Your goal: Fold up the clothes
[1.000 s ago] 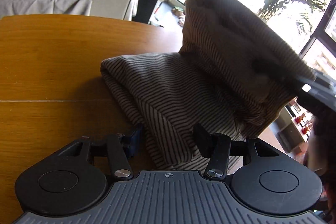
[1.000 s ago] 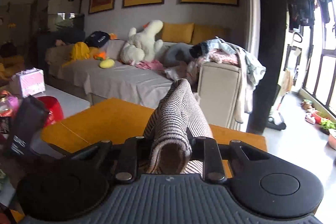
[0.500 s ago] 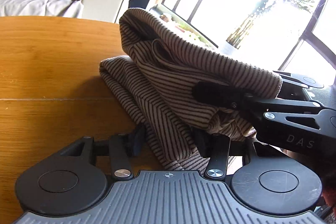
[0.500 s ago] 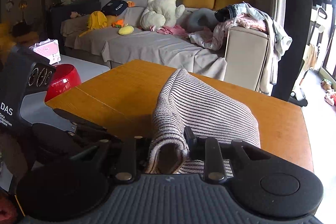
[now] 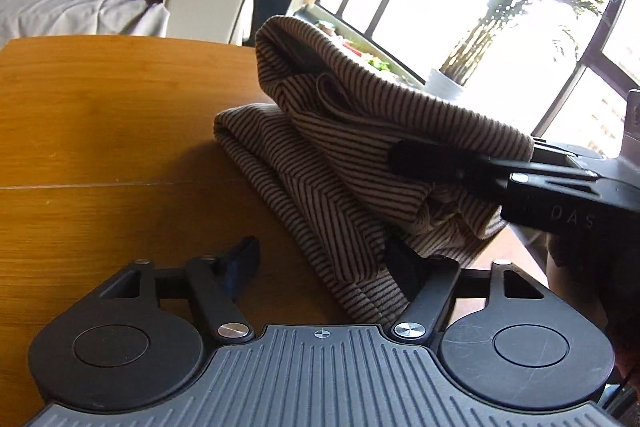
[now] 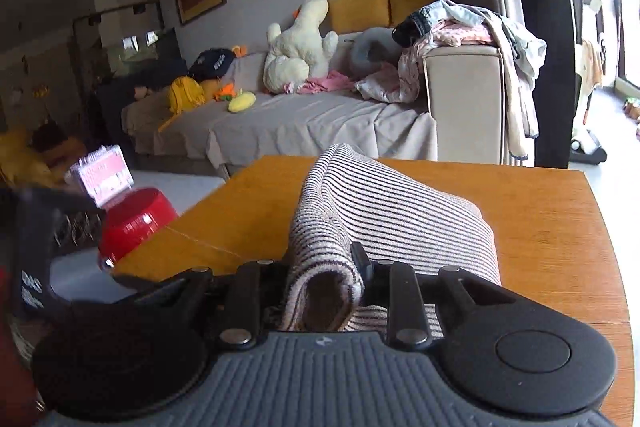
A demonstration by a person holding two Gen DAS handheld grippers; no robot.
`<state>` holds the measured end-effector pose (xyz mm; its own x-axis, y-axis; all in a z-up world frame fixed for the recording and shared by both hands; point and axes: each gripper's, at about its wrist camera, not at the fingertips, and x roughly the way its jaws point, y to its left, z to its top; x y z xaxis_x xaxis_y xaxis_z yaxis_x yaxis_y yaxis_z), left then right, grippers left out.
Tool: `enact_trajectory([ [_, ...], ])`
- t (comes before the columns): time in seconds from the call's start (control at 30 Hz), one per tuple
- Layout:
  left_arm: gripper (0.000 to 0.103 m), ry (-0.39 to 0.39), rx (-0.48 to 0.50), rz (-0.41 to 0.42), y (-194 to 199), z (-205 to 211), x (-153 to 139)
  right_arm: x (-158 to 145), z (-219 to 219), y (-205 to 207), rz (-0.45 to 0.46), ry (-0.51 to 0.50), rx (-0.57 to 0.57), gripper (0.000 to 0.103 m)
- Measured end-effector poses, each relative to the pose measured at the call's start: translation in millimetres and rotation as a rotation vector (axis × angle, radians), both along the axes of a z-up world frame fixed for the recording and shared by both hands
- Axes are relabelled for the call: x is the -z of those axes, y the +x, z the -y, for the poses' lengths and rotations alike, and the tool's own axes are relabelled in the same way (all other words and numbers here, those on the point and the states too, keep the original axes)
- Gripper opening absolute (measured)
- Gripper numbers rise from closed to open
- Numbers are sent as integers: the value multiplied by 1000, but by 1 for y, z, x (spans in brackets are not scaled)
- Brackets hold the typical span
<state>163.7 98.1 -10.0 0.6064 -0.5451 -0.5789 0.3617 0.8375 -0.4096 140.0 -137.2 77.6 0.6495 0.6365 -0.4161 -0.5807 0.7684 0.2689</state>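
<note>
Garment: a brown-and-cream striped knit top [image 5: 304, 163] is lying partly folded on the wooden bench [image 5: 100, 131], with one end lifted off the surface and draped over the other.
Left tongs: the left tongs [image 5: 320, 267] are standing wide apart at the near hem of the garment; the right-hand finger [image 5: 404, 269] is touching the cloth edge, while the blue-tipped left-hand finger [image 5: 242, 259] is sitting clear of it over bare wood, so nothing is being squeezed.
Right tongs: the right tongs [image 6: 324, 267] are clamping a rolled, doubled edge of the striped top; in the left wrist view the same tool [image 5: 432, 163] is coming in from the right side, holding the raised fold above the lower layer.
Position of garment: it is sitting toward the bench's right-hand edge, near the window side.
Bench: its far edge is lying just before a grey-covered sofa [image 6: 304, 123].
Sofa: a cream plush toy [image 6: 300, 43] is sitting on it, and loose clothes [image 6: 472, 23] are piling over its armrest.
Beside the bench: a red round object [image 6: 134, 223] is standing low at the left.
</note>
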Motion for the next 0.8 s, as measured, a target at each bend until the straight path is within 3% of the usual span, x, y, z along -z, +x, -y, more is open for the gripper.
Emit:
enact_trajectory([
  [0.03,46,-19,22,-2,1,1,1,-5,1,0,-2,18,-15,24],
  [0.07,46,-20,33,3,1,3,1,-6,-1,-1,-13,24,-37,23],
  [0.1,46,-12,37,12,1,6,1,-7,-2,-1,-24,28,-61,15],
  [0.23,48,15,53,41,0,15,3,20,-18,5,-90,-76,-63,15],
  [0.37,53,24,52,43,-4,16,4,32,-21,7,-106,-85,-60,15],
  [0.5,55,50,55,45,-7,14,3,34,-24,0,-70,-136,-68,16],
  [0.63,84,57,12,53,-11,-2,-6,38,-26,-10,-30,-151,-59,18],
  [0.7,85,58,-18,58,-14,-11,-10,40,-34,-19,32,-208,-54,20],
  [0.8,85,41,-80,66,-8,-28,-22,47,-60,-46,190,-379,-57,30],
])
